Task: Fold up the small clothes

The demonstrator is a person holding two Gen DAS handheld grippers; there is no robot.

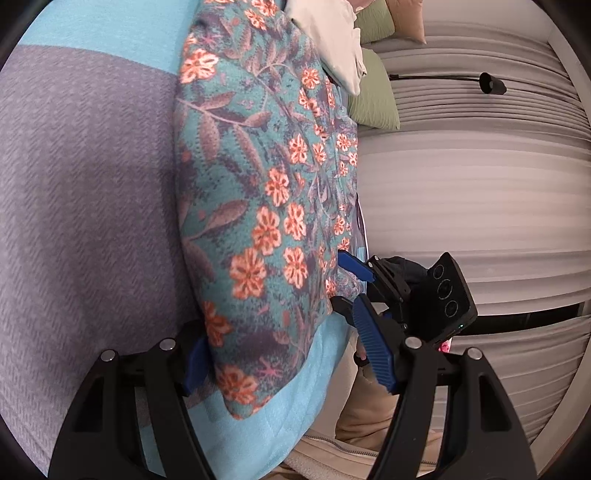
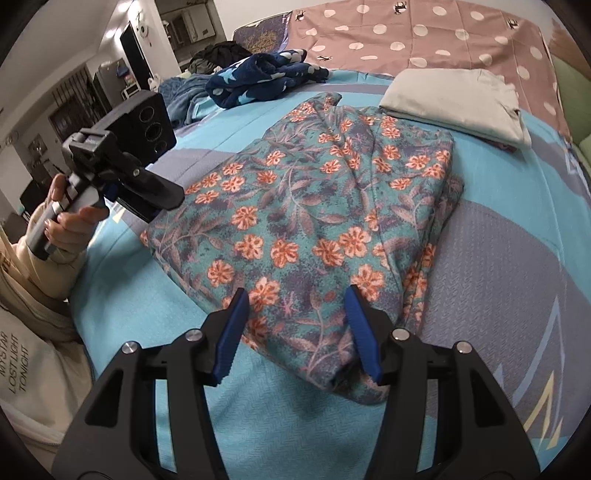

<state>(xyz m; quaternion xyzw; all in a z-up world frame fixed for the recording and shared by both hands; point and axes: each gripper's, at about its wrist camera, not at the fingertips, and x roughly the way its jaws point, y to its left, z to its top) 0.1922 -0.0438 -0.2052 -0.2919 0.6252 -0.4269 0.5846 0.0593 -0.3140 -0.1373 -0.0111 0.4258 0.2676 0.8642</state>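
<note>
A teal floral garment (image 2: 317, 221) with orange flowers lies folded into a rough rectangle on the bed; it fills the middle of the left wrist view (image 1: 266, 206) too. My right gripper (image 2: 297, 332) is open, its blue fingers (image 2: 232, 336) straddling the garment's near corner. My left gripper (image 1: 286, 354) is open, with the garment's corner lying between its fingers; its body shows at the garment's left edge in the right wrist view (image 2: 122, 166). The right gripper also shows in the left wrist view (image 1: 351, 280), open at the garment's far edge.
The bed has a turquoise and grey cover (image 2: 517, 258). A folded grey-white cloth (image 2: 458, 103) lies beyond the floral garment, with a dark blue blanket heap (image 2: 266, 79) and a pink dotted sheet (image 2: 424, 33) behind. Green pillows (image 1: 373, 96) lie by a ribbed white surface.
</note>
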